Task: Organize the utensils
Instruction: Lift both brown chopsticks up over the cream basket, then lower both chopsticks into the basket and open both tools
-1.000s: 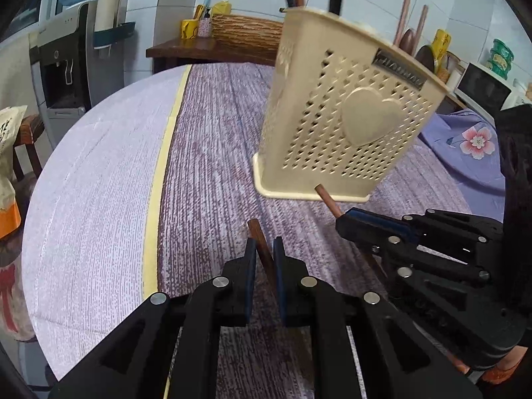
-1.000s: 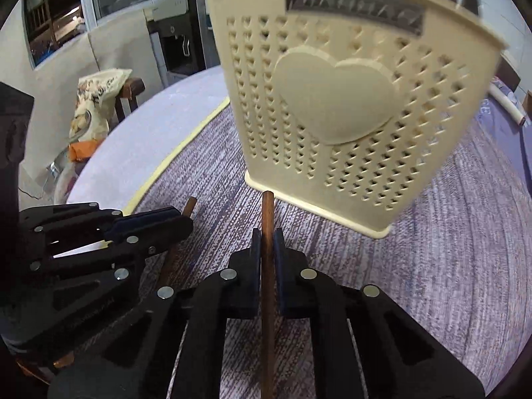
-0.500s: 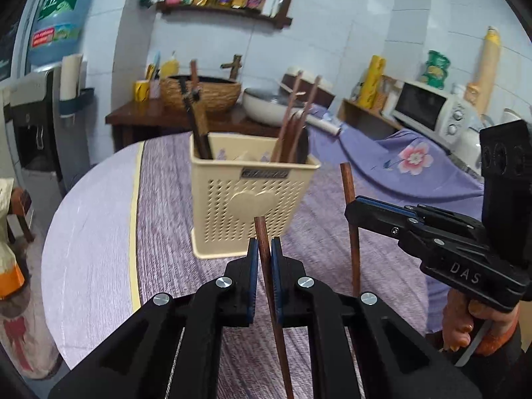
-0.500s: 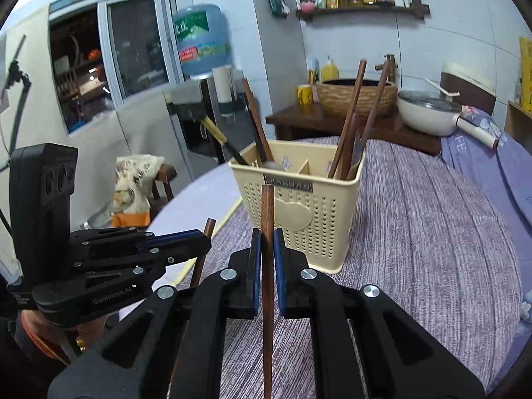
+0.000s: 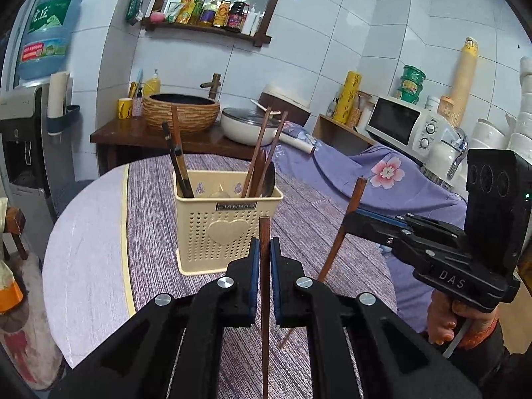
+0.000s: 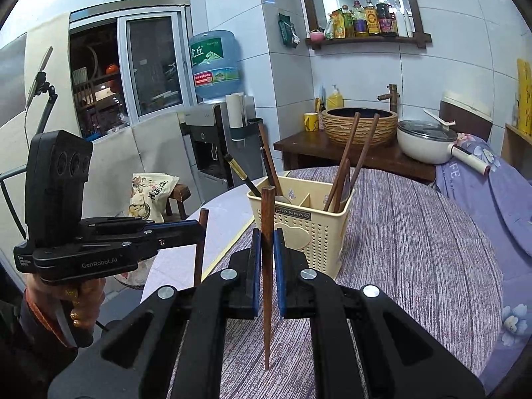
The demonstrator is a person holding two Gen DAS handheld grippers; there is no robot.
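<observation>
A cream perforated utensil holder [image 5: 227, 229] [image 6: 311, 229] with a heart on its front stands on the round table, holding several chopsticks and a spoon. My left gripper [image 5: 265, 247] is shut on a brown chopstick [image 5: 265, 299], held upright in front of the holder. My right gripper [image 6: 266, 242] is shut on a second brown chopstick [image 6: 267, 282], also upright. In the left wrist view the right gripper [image 5: 352, 222] sits to the right with its chopstick [image 5: 342, 232] leaning. The left gripper [image 6: 199, 227] and its chopstick [image 6: 200, 252] show at the left of the right wrist view.
The table carries a purple striped cloth [image 5: 159, 232] with a pale part on the left. Behind it stand a wooden counter with a woven basin [image 5: 181, 109] and a white pan [image 5: 247, 128]. A water dispenser [image 6: 216, 139] is at the left, a microwave [image 5: 409, 126] at the right.
Both grippers have risen from the table with their chopsticks and pulled back from the holder. The chopsticks now stand upright, and the holder's top and contents have come into view.
</observation>
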